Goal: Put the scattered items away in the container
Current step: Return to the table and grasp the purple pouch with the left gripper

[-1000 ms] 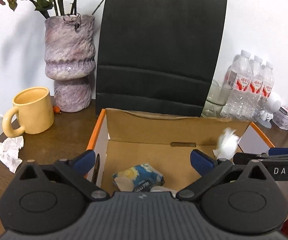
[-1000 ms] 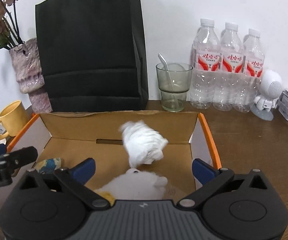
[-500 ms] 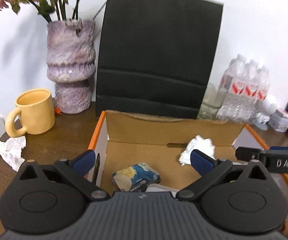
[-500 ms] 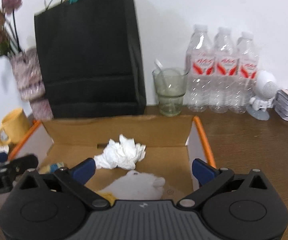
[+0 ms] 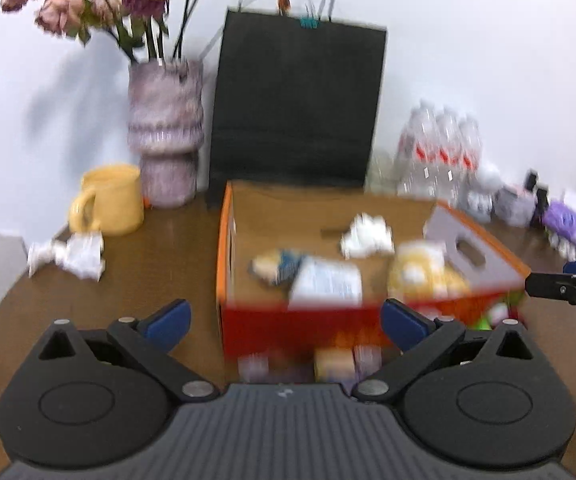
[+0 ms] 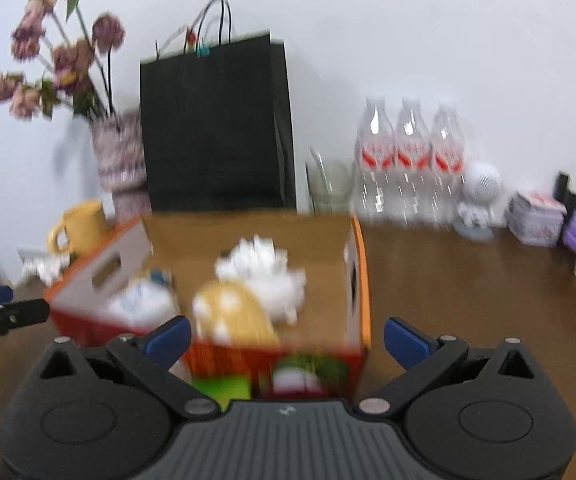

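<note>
Box (image 5: 367,328) sits mid-counter (image 5: 160,264) w/ wadded tissue (image 5: 365,236), packets & a yellow item already in, one crumpled tissue (image 5: 76,254) left out by the mug (image 5: 108,200), both left gripper (image 5: 284,322) & right gripper (image 6: 286,338) spread, empty.

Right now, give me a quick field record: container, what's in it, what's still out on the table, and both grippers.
container: orange cardboard box, open top, on the brown table
inside: crumpled white tissue, yellow item, blue-yellow packet, white packet; frames blurred, details unclear
still out: crumpled paper on the table beside the yellow mug, left of the box
left gripper: open, empty, in front of the box
right gripper: open, empty, in front of the box
</note>
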